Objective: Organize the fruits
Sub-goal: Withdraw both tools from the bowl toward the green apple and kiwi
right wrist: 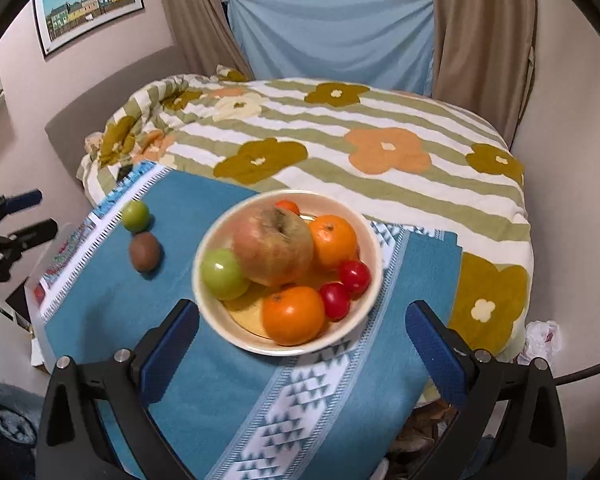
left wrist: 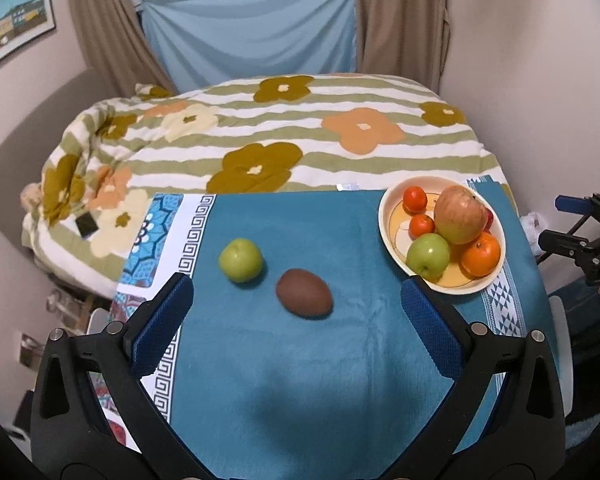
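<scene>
On the cloth (left wrist: 284, 360), kiwi (left wrist: 304, 292) beside apple (left wrist: 241, 260); both tongs spread, empty.

So the count: one bowl (right wrist: 366, 300), cream with a yellow inside, and seven fruits piled in it. That's one big reddish-yellow apple (right wrist: 274, 250), one green apple (right wrist: 222, 276), two larger oranges (right wrist: 294, 314) (right wrist: 334, 240), one smaller orange one (right wrist: 287, 207) half hidden at the back, and two little red fruits (right wrist: 334, 300) (right wrist: 355, 276). The left view shows two small orange ones (left wrist: 415, 198) (left wrist: 421, 226) at the far side, so the citrus could be four; I can't pin it. Outside the bowl, on the blue towel (left wrist: 300, 380), there are two loose pieces: one green apple (left wrist: 241, 260) and one brown kiwi (left wrist: 304, 298).
</scene>
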